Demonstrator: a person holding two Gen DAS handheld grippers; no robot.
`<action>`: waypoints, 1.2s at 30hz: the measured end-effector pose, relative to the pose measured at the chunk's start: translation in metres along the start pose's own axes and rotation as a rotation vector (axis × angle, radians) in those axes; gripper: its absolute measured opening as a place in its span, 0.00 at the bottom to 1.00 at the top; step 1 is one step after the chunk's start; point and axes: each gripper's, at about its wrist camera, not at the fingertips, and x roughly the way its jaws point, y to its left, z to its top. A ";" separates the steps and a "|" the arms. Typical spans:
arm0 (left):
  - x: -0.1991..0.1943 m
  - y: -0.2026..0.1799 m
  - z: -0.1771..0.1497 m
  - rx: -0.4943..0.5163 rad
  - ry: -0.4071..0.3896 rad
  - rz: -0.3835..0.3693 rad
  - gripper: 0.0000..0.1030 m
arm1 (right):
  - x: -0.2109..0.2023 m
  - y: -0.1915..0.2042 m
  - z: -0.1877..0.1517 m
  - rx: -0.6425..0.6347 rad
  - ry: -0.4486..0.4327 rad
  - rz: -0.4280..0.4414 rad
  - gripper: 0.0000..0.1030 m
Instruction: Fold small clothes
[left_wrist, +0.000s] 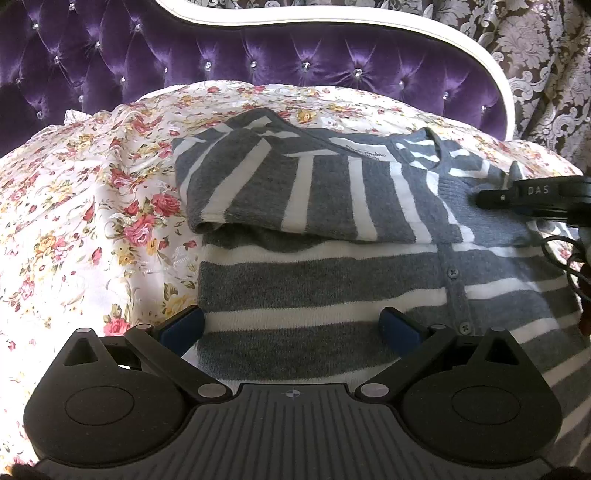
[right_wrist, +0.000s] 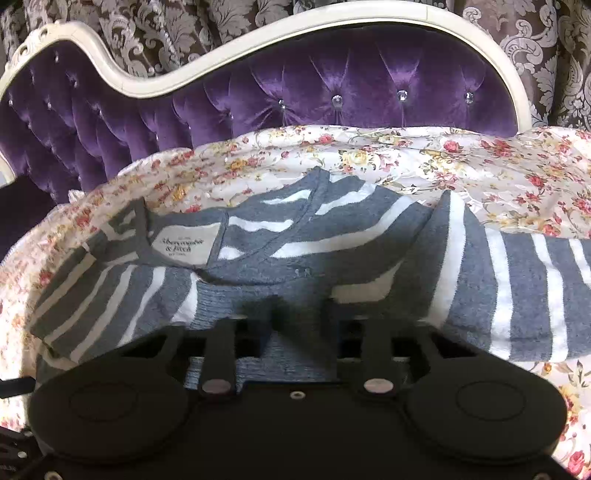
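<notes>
A grey and white striped cardigan (left_wrist: 332, 266) lies on the floral bedspread (left_wrist: 92, 192), front up, buttons visible. Its left sleeve (left_wrist: 280, 192) is folded across the chest. My left gripper (left_wrist: 291, 325) is open, its blue pads low over the hem area, holding nothing. My right gripper (right_wrist: 299, 317) rests on the cardigan (right_wrist: 258, 258) near the collar with its jaws close together on a fold of grey knit; it also shows in the left wrist view (left_wrist: 491, 197). The neck label (right_wrist: 183, 245) lies just beyond it. The right sleeve (right_wrist: 517, 288) stretches out to the right.
A purple tufted headboard (left_wrist: 258, 62) with a cream frame (right_wrist: 258, 40) stands behind the bed. Patterned curtains (left_wrist: 546, 55) hang at the back. The floral bedspread (right_wrist: 480, 166) surrounds the cardigan on all sides. A dark cable (left_wrist: 569, 258) hangs at the right edge.
</notes>
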 end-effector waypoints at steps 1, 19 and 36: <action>0.000 0.000 0.000 0.000 0.000 0.001 0.99 | -0.001 -0.001 0.000 0.014 -0.002 0.016 0.26; 0.001 0.001 0.001 0.007 0.001 0.001 0.99 | -0.006 -0.004 -0.001 0.011 0.028 -0.078 0.30; -0.019 0.004 0.012 0.016 -0.074 0.011 0.99 | -0.018 -0.004 0.002 -0.006 -0.050 -0.099 0.86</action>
